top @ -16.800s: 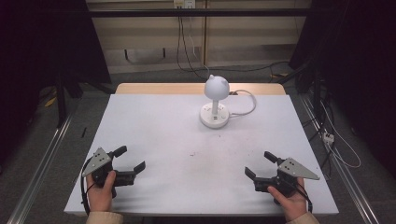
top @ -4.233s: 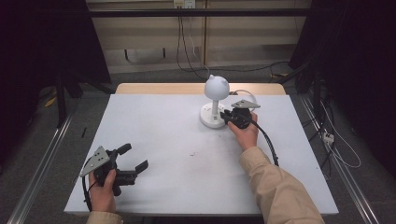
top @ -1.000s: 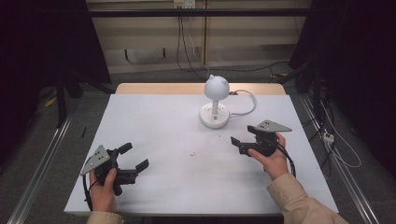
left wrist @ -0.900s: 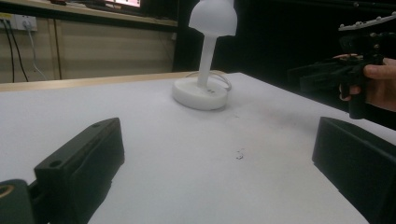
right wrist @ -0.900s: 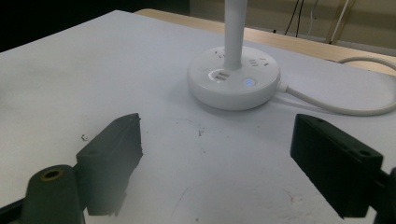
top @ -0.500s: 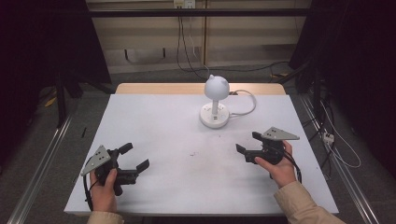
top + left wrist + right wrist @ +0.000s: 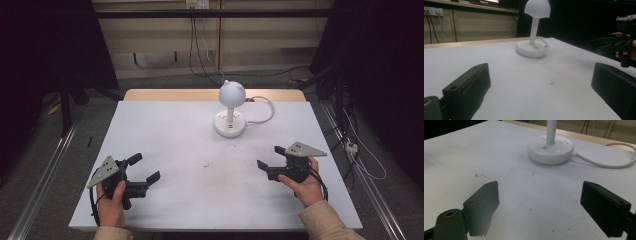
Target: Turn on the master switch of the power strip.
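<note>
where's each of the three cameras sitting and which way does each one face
High view: above the near edge, facing forward and down on the table; both forearms, left gripper, right gripper.
Left gripper view: low on the left gripper, facing the lamp; its own open jaws.
Right gripper view: low on the right gripper, facing the lamp base; its own open jaws.
All share the lamp.

The table is lit evenly and softly from above, while the room around it falls into deep darkness, and shadows under the things are faint. In both gripper views the near jaws are blurred and out of focus. The lamp head looks a little overexposed, and the picture is slightly grainy.
</note>
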### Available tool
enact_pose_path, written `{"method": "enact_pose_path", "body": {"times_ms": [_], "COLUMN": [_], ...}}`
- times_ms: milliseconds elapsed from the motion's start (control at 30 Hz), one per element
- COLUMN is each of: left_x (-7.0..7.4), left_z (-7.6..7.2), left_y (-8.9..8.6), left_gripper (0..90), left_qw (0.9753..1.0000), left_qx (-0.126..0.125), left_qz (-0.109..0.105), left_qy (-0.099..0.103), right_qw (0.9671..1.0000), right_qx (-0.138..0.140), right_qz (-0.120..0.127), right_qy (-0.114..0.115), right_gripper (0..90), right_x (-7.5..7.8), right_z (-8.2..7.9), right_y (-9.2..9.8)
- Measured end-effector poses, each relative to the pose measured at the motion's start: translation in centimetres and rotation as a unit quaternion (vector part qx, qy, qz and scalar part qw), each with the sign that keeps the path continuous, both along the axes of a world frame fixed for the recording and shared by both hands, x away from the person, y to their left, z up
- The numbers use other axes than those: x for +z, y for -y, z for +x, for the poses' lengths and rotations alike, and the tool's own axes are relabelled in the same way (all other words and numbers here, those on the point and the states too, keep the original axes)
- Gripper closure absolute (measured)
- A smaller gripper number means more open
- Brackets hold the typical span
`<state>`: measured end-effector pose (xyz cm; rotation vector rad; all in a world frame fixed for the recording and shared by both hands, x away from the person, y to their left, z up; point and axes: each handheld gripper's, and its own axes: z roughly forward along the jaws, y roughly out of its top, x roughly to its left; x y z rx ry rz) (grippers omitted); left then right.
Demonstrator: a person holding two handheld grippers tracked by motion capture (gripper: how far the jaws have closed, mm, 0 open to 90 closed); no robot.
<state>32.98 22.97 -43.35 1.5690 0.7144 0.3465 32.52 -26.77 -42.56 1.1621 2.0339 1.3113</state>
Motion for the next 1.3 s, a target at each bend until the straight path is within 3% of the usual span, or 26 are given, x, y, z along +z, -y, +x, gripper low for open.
{"method": "enact_pose_path", "body": {"times_ms": [600,833,1300], "left_x": [-0.1,-0.1,-0.2], "left_z": [0.1,0.1,0.3], "left_y": [0.0,0.0,0.2], "left_gripper": [1.9,1.9,1.9], "left_qw": [1.0,1.0,0.9999], "left_qx": [0.001,-0.001,-0.001], "left_qz": [0.008,0.008,0.01], "left_qy": [-0.001,-0.003,-0.007], "right_qw": [0.9999,0.9999,0.9999], "right_qx": [-0.006,-0.003,-0.007], "right_qz": [0.005,-0.011,0.002], "right_qy": [-0.007,-0.005,-0.014], "right_gripper": [14.5,14.0,13.6], "right_x": [-1.0,-1.3,-2.5], "right_z": [-1.9,-2.8,-4.2], "right_y": [1.8,2.1,3.2]}}
